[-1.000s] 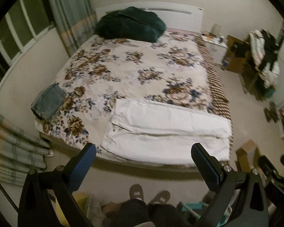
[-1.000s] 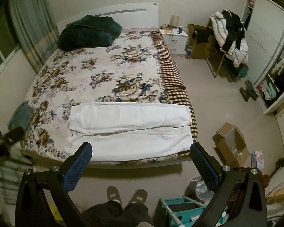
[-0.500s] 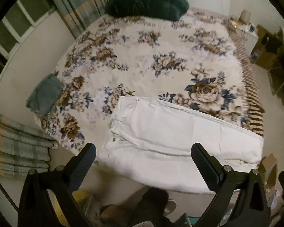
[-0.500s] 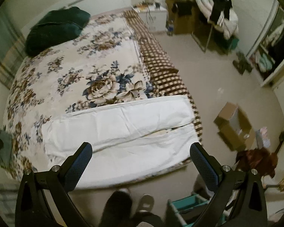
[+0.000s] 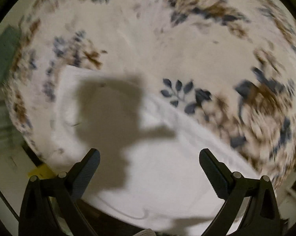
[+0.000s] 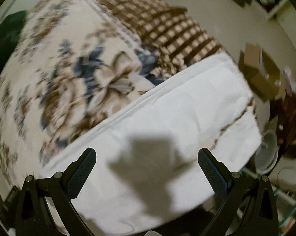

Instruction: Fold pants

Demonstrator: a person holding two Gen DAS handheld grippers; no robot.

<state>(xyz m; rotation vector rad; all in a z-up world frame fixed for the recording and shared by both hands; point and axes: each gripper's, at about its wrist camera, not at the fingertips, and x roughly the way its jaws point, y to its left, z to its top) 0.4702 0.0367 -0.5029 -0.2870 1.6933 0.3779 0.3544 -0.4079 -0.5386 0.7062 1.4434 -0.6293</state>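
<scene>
Pants (image 5: 163, 177) white, smooth, flat on floral bedspread (image 5: 167, 39) | L+R jaws spread, empty

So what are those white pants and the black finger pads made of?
The white pants look like matte woven cotton, hedged: a stitched seam and soft creases show. The finger pads seem to be dark rubber or textured plastic, given their fine dotted grip pattern.

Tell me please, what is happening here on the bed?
A person holds a gripper in each hand above white pants spread along the near edge of a bed with a floral cover. The left gripper is over one end of the pants and the right gripper over the other; both are open and hold nothing. No fold has begun yet. The pictures are blurred from motion.
</scene>
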